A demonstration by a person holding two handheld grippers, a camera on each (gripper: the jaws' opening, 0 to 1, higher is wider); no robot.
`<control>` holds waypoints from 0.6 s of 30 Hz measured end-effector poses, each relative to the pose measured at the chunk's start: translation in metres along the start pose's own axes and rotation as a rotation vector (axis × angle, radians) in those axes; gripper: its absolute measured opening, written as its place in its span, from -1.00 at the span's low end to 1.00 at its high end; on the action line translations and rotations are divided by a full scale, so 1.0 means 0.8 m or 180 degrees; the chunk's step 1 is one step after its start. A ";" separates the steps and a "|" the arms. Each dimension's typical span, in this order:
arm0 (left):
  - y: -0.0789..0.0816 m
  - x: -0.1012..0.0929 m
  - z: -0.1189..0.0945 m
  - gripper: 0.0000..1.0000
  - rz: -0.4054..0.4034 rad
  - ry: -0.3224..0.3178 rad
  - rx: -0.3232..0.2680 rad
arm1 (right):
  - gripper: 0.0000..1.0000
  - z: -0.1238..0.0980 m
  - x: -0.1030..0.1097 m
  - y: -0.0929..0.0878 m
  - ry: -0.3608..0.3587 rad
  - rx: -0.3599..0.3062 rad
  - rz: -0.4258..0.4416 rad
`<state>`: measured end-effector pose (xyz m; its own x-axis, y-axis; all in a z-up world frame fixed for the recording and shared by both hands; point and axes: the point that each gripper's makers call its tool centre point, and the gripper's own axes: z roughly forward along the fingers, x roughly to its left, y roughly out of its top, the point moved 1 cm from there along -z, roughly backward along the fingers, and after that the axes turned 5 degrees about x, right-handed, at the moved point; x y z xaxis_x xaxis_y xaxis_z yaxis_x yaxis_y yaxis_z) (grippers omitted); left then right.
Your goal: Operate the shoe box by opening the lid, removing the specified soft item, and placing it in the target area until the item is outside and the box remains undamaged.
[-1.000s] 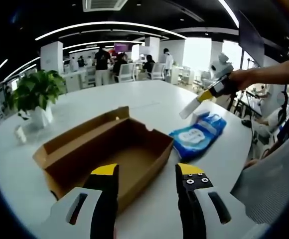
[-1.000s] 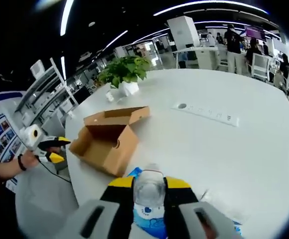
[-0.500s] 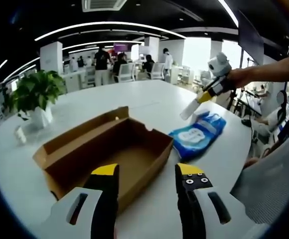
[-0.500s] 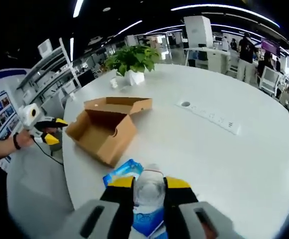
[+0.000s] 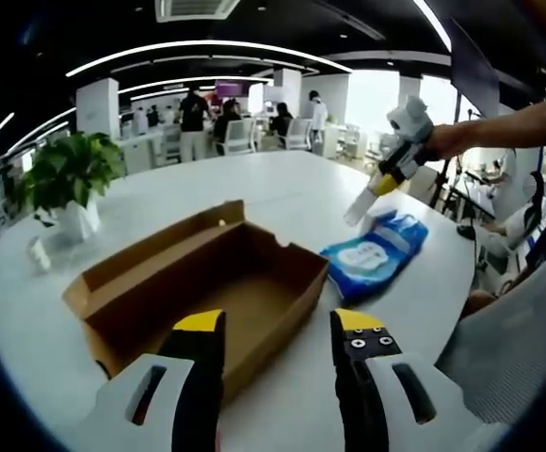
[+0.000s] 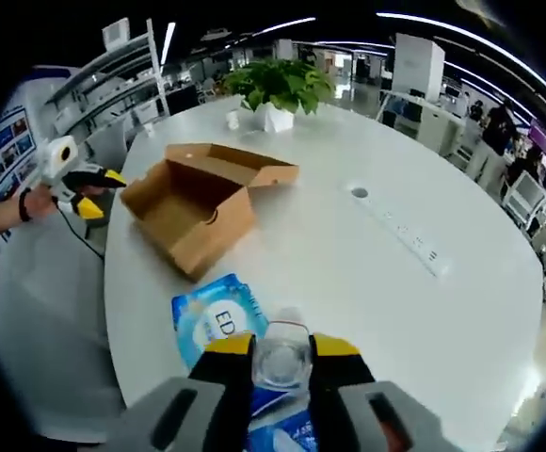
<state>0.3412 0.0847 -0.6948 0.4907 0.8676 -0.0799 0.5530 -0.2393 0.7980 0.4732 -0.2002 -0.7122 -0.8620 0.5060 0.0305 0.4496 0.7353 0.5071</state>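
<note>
Open cardboard shoe box (image 5: pixel 198 287) with its lid folded back, lying on the white counter (image 5: pixel 282 193), and the blue soft pack (image 5: pixel 375 252) resting flat on the counter just beside the box's end. Left hand-held gripper (image 5: pixel 278 331), jaws spread and empty, poised near the box's front wall; right hand-held gripper (image 6: pixel 282 345), raised above the pack, jaws pressed together on a clear plastic piece (image 6: pixel 281 354). A potted plant (image 5: pixel 68 179) stands behind the box
</note>
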 end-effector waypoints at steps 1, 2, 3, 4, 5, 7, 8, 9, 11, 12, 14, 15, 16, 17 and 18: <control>0.000 0.000 0.000 -0.09 -0.0001 0.0001 0.0001 | -0.65 0.001 -0.001 -0.001 -0.0004 0.0029 -0.0042; 0.000 0.001 0.000 -0.09 0.0000 0.0002 -0.0001 | -0.65 0.001 -0.002 -0.002 -0.0014 0.0071 -0.0123; 0.000 0.001 0.000 -0.09 0.0000 0.0002 -0.0002 | -0.65 0.002 -0.002 -0.003 -0.0016 0.0104 -0.0180; 0.000 0.001 0.000 -0.09 0.0001 0.0002 -0.0003 | -0.65 0.003 -0.003 -0.005 -0.0025 0.0155 -0.0261; 0.000 0.001 0.000 -0.09 0.0001 0.0002 -0.0001 | -0.65 0.003 -0.004 -0.006 -0.0025 0.0199 -0.0322; -0.001 0.001 0.000 -0.09 0.0002 0.0000 0.0004 | -0.65 0.004 -0.009 -0.011 -0.0094 0.0317 -0.0510; -0.001 0.001 0.000 -0.09 0.0004 -0.0001 0.0003 | -0.65 0.005 -0.010 -0.013 -0.0110 0.0363 -0.0575; -0.001 0.001 0.000 -0.09 0.0006 -0.0003 0.0001 | -0.65 0.006 -0.012 -0.015 -0.0103 0.0409 -0.0637; -0.001 0.000 0.000 -0.09 0.0007 -0.0006 0.0004 | -0.65 0.009 -0.013 -0.018 -0.0094 0.0472 -0.0747; -0.001 0.000 0.000 -0.09 0.0010 -0.0007 0.0008 | -0.65 0.010 -0.013 -0.020 -0.0089 0.0494 -0.0781; -0.001 0.000 -0.001 -0.09 0.0013 -0.0007 0.0008 | -0.65 0.012 -0.014 -0.023 -0.0090 0.0535 -0.0858; -0.001 0.000 0.000 -0.09 0.0015 -0.0009 0.0009 | -0.65 0.014 -0.015 -0.026 -0.0084 0.0563 -0.0869; -0.002 -0.001 0.000 -0.09 0.0017 -0.0009 0.0012 | -0.65 0.016 -0.015 -0.027 -0.0077 0.0584 -0.0881; -0.002 -0.001 0.000 -0.09 0.0019 -0.0008 0.0015 | -0.65 0.017 -0.016 -0.029 -0.0069 0.0604 -0.0897; -0.002 -0.001 0.000 -0.10 0.0022 -0.0009 0.0018 | -0.65 0.019 -0.017 -0.031 -0.0062 0.0628 -0.0923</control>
<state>0.3396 0.0845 -0.6960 0.4965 0.8647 -0.0760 0.5534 -0.2478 0.7952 0.4770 -0.2185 -0.7380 -0.9567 0.2704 -0.1078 0.2249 0.9218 0.3159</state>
